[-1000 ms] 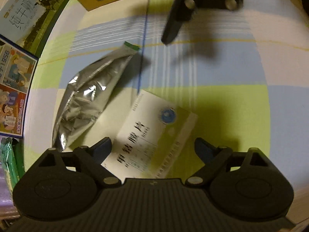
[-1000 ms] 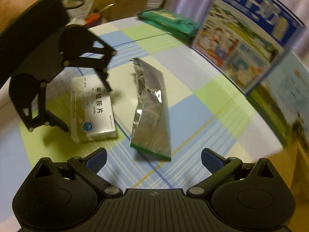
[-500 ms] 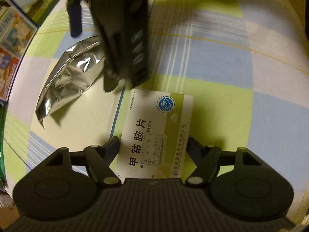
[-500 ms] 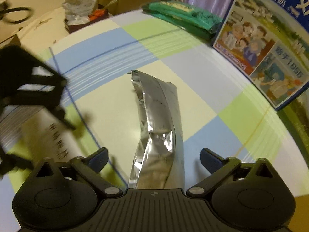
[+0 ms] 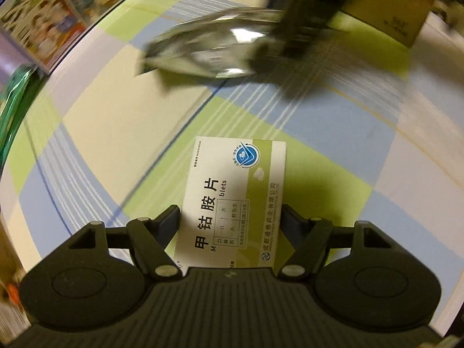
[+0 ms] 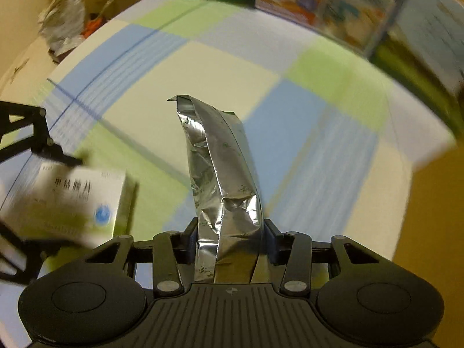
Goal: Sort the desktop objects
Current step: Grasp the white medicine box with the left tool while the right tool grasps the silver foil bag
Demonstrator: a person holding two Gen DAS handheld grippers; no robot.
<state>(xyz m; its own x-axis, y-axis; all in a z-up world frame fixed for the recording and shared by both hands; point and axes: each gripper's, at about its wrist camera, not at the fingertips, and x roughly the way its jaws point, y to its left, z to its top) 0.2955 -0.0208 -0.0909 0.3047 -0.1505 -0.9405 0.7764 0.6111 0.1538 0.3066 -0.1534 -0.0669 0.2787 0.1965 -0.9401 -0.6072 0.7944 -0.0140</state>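
A: What has changed in the last second?

B: Both grasps have been closed. The left gripper [image 5: 230, 220], open over the box [image 5: 232, 200] a second ago, is now clamped on its sides. The pouch [image 6: 221, 179], then lying flat on the table [image 6: 304, 110], is now pinched in the right gripper [image 6: 229, 232].

A: And the sorting?

B: Both items appear lifted clear of the table; carrying to their places is judged to be next.

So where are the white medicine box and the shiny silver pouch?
medicine box [image 5: 232, 203], left wrist view, on its printed top face.
silver pouch [image 6: 220, 174], right wrist view, on its crinkled middle.
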